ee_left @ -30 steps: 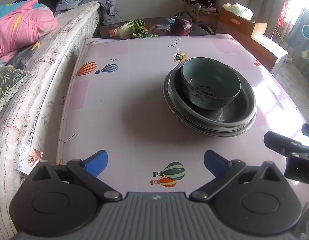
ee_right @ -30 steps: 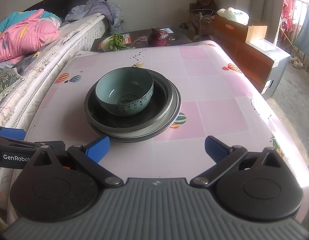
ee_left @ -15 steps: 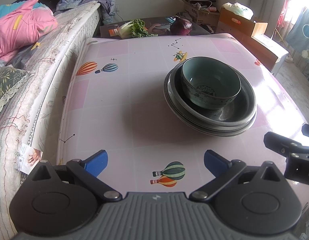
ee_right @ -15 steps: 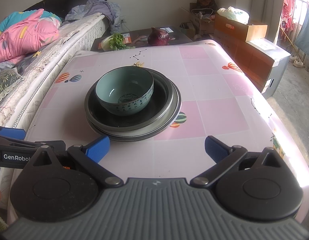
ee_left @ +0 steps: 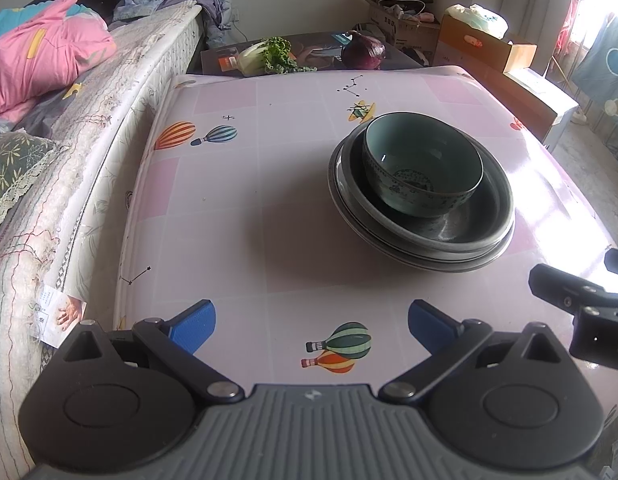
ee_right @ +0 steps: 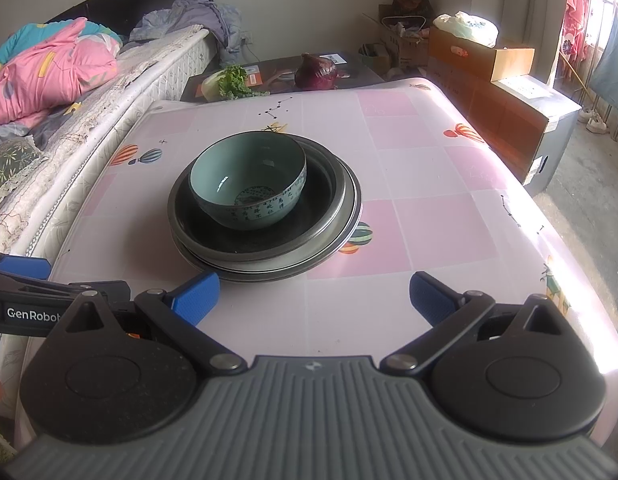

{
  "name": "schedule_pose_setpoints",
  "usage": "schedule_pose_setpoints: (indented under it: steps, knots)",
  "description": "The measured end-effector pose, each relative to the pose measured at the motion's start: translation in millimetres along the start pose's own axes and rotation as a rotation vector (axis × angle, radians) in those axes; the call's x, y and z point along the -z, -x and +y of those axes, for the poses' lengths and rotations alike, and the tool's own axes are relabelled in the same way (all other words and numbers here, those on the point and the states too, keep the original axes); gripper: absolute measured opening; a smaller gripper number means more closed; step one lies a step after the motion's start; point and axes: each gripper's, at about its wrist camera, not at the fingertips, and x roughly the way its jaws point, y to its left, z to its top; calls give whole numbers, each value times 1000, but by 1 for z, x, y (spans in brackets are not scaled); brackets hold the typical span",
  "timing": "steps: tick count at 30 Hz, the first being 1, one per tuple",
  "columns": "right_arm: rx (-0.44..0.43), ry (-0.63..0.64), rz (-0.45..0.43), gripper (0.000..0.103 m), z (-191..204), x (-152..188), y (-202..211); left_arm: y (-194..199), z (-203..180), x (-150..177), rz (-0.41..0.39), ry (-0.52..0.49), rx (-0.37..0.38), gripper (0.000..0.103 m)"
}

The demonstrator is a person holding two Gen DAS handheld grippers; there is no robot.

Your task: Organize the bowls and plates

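While both tools hang back at the near edge of the table (ee_right: 429,184), the celadon bowl (ee_right: 249,184) sits inside the top dark plate (ee_right: 325,200), nested on at least one more, near the table's middle. Left gripper (ee_left: 311,326) spread wide, empty; right gripper (ee_right: 314,294) spread wide too, nothing between the blue pads (ee_right: 195,296). By the look of it, the stack is already built, so the smart play is restraint: if anything needs squaring, nudge the plate rims gently from both sides, keep clear of that off-centre bowl, and avoid tipping it.
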Motion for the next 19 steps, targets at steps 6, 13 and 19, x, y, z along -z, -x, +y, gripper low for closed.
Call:
schedule_pose_setpoints:
  steps: [6,13,19]
  knots:
    - [0,-1,1,102,0,0,0,0,0,0,0,0,0,103]
    - [0,-3,2,102,0,2,-1,-1,0,0,1,-1,0,103]
    - [0,-3,2,102,0,1,-1,0,1,1,-4,-2,-11,103]
